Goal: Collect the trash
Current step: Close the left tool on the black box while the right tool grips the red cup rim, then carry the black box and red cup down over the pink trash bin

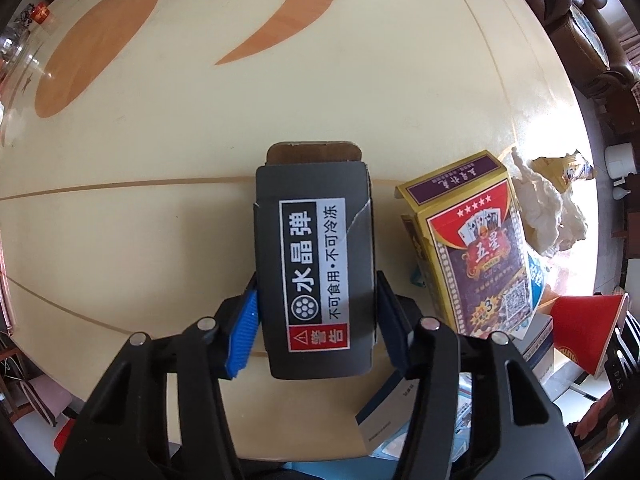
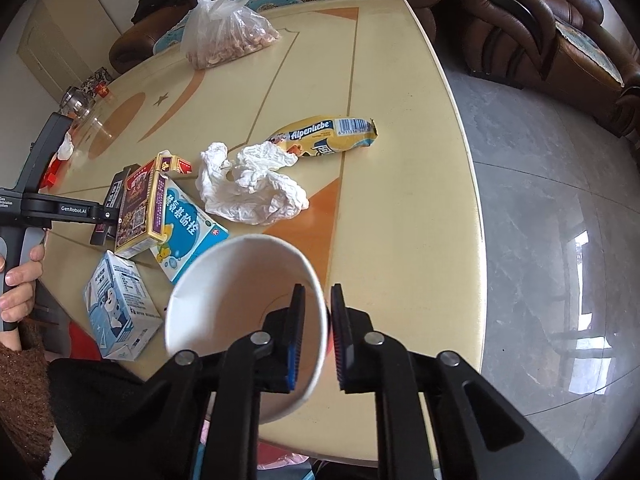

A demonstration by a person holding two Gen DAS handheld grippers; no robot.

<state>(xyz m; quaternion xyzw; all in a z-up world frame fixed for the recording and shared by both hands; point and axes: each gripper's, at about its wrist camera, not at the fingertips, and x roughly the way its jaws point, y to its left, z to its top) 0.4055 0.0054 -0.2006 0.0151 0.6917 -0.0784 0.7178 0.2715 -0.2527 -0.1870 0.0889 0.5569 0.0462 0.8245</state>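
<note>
Left gripper (image 1: 316,308) clamps a dark grey box (image 1: 314,268) by its two long sides; blue pad on one side, dark pad on the other, both touching the box. Box points away from the camera, white warning label up, far flap open, over the cream table (image 1: 160,160). Whether the box rests on the table or is lifted, cannot tell.

Just beside the box sits a yellow playing-card box (image 1: 472,240), tilted, leaning on other cartons. Crumpled tissue (image 1: 544,216) lies beyond it, near the table edge.

Right gripper (image 2: 318,336) pinches the wall of a white paper cup (image 2: 240,292): one finger inside the rim, the other outside, jaws nearly closed on the wall. Cup is tipped, mouth facing the camera and up-left, held above the near table edge.

From the right wrist view, the left gripper comes in level from the left, held by a hand (image 2: 18,280) on its handle, sleeve brown knit. Near it: a blue-white medicine box (image 2: 188,224) under the card box, a milk carton (image 2: 120,312) at the table edge. A yellow candy wrapper (image 2: 324,136) lies just beyond the tissue. A plastic bag of nuts (image 2: 228,28) sits well apart at the far side.
</note>
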